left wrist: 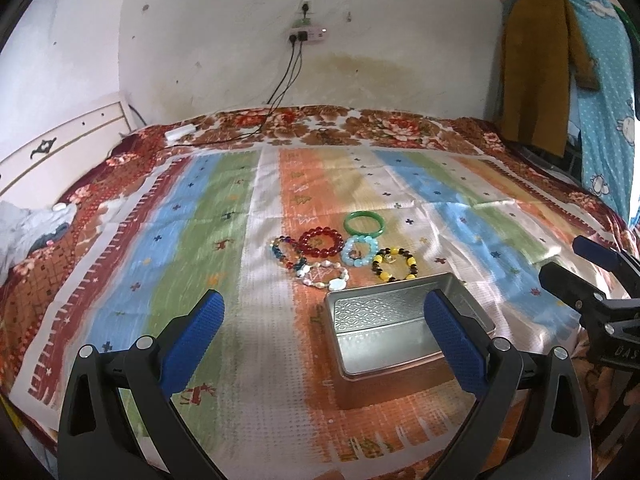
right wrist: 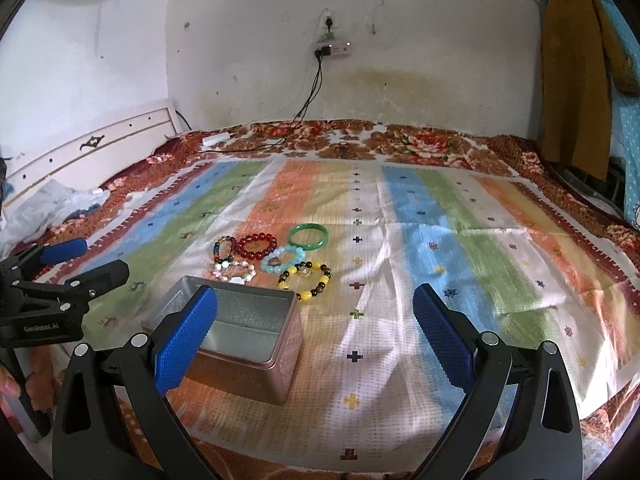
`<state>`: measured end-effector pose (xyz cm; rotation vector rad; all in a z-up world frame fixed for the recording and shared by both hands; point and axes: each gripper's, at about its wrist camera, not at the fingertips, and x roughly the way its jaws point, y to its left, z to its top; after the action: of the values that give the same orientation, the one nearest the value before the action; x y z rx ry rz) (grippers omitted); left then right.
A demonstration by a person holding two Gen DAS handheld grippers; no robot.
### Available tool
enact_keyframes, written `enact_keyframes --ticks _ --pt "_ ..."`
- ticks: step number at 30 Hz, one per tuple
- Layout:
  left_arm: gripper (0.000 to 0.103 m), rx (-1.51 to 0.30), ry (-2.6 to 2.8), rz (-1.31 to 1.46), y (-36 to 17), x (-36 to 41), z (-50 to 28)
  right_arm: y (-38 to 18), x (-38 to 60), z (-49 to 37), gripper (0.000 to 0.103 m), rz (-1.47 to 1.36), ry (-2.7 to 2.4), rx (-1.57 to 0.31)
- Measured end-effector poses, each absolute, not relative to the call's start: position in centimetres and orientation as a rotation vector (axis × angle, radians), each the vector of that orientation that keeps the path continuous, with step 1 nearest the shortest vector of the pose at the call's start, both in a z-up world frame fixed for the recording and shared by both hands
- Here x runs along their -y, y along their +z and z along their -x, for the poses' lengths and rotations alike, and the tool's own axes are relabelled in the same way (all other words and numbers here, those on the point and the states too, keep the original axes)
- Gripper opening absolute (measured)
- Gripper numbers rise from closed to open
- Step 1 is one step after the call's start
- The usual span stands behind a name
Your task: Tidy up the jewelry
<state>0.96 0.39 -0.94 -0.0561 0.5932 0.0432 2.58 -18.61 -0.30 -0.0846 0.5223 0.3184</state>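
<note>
Several bracelets lie grouped on a striped cloth: a green bangle (left wrist: pixel 364 223) (right wrist: pixel 308 236), a red bead bracelet (left wrist: pixel 321 242) (right wrist: pixel 256 246), a light blue bead bracelet (left wrist: pixel 359 251) (right wrist: pixel 283 259), a yellow and brown bead bracelet (left wrist: pixel 395 265) (right wrist: pixel 307 281), a dark mixed bead bracelet (left wrist: pixel 286 253) (right wrist: pixel 223 251) and a white pearl bracelet (left wrist: pixel 322 275) (right wrist: pixel 236 271). An open, empty silver tin box (left wrist: pixel 396 332) (right wrist: pixel 244 332) sits just in front of them. My left gripper (left wrist: pixel 324 312) is open above the cloth, near the box. My right gripper (right wrist: pixel 314 306) is open, to the right of the box.
The striped cloth (left wrist: pixel 224 240) covers a floral bedspread on a bed. A white headboard (left wrist: pixel 52 152) is at the left. A power strip with cables (left wrist: pixel 306 36) hangs on the back wall. Clothes (left wrist: pixel 536 72) hang at the right. The right gripper (left wrist: pixel 596 280) shows in the left wrist view.
</note>
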Motion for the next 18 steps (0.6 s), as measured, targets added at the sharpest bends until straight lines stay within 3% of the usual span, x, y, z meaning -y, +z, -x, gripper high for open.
enact_keyframes --ticks 18 --pt "0.097 -0.617 0.064 0.107 -0.7 -1.4 -2.7 0.0 19.2 -4.9 0.099 0.002 0.313 -0.568"
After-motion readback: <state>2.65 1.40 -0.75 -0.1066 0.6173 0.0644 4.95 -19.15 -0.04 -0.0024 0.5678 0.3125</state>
